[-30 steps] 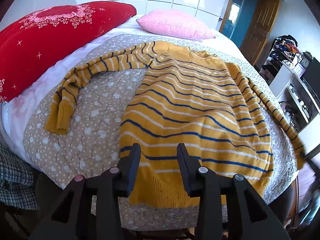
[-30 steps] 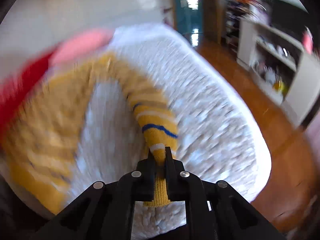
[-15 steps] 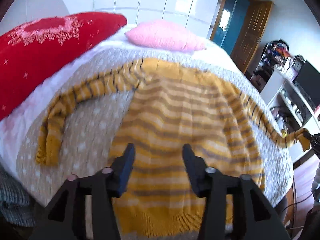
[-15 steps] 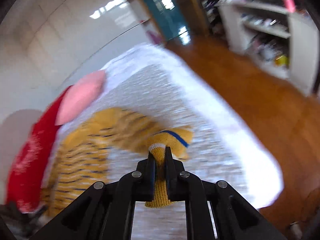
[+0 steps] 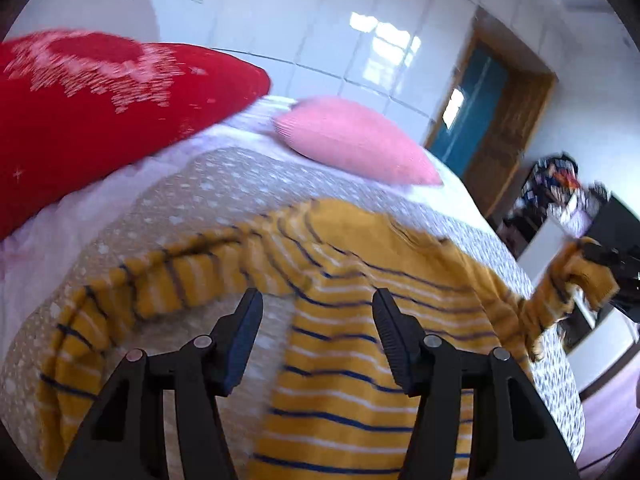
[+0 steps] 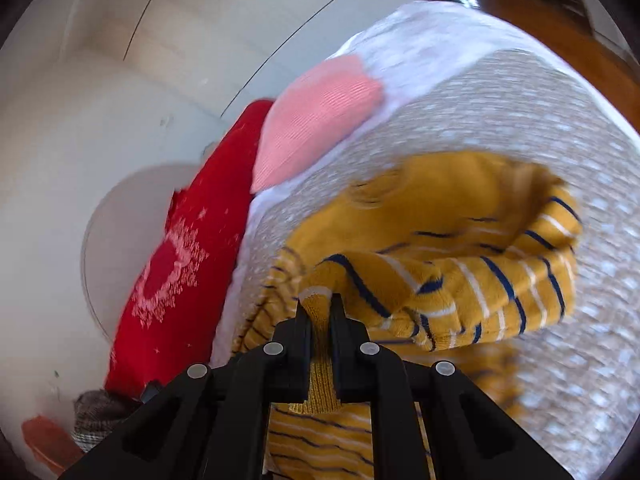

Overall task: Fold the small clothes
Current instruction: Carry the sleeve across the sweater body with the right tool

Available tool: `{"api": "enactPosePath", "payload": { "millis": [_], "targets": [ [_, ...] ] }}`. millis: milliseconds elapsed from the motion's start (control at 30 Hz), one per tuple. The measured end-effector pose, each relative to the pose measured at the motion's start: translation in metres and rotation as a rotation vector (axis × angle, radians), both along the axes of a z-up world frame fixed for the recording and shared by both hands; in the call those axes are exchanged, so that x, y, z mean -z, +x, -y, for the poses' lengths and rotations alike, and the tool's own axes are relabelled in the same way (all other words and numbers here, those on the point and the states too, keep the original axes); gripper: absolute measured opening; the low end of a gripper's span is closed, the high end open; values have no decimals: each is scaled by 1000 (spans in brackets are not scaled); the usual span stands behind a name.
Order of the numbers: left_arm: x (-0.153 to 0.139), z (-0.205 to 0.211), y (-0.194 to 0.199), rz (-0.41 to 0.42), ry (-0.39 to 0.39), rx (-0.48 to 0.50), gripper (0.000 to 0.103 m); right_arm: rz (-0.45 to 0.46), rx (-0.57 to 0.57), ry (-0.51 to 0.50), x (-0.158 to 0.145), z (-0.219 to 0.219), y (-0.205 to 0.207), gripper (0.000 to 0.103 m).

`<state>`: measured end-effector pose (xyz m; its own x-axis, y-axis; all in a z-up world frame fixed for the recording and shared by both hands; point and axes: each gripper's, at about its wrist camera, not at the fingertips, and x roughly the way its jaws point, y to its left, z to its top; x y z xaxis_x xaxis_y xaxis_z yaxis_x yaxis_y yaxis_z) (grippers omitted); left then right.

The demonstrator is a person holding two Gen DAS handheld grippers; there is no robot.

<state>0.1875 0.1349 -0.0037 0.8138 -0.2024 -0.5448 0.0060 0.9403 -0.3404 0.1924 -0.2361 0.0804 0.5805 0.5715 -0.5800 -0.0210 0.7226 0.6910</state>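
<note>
Evidently, with the right claw [image 6: 320, 312] clenched on the sleeve cuff [image 6: 318, 376] and the left claw [image 5: 318, 340] released above the striped sweater [image 5: 360, 360] on the bed [image 5: 192, 192], the sleeve needed laying flat across the body.

A bed [image 5: 168, 196] carries a striped sweater [image 5: 344, 360], red cushion [image 5: 100, 120] and pink pillow [image 5: 352, 140]

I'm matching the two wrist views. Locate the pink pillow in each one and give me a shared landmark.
Left wrist: pink pillow lies upper centre, at the bed's far end, beyond the striped sweater.
Right wrist: pink pillow sits upper centre-left, tilted.
Shared landmark: the red pillow right beside it.
</note>
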Motion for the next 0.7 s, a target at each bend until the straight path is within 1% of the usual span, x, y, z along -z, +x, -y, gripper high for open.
{"api": "enactPosePath", "payload": {
  "millis": [67,100,167,200,333,400,467,500,567,633,700],
  "targets": [
    [9,-25,-2,1,-31,-47,60,-21,-39,-24,4,-33,27,9],
    [15,-38,-1,-8,-48,-63,60,-38,-60,-53,12,-57,47,9],
    [23,-58,3,-28,-70,-94,60,-71,-83,-88,29,-90,71,9],
    [25,-66,4,-30,-82,-107,60,-99,-97,-99,43,-110,89,9],
    [30,-91,8,-29,-125,-144,60,-178,-127,-104,89,-155,127,10],
    [33,-96,7,-31,-133,-150,60,-237,-137,-120,115,-172,141,14],
    [36,-99,6,-36,-144,-143,61,-278,-156,-123,132,-180,148,21],
    [37,-99,6,-39,-146,-139,61,-282,-168,-114,134,-181,148,26],
    [37,-98,5,-38,-148,-131,61,-251,-185,-106,129,-183,146,28],
    [37,-98,5,-35,-155,-126,62,-208,-203,-94,117,-178,140,33],
    [37,-97,4,-32,-161,-126,64,-169,-190,-109,104,-167,134,33]
  ]
}}
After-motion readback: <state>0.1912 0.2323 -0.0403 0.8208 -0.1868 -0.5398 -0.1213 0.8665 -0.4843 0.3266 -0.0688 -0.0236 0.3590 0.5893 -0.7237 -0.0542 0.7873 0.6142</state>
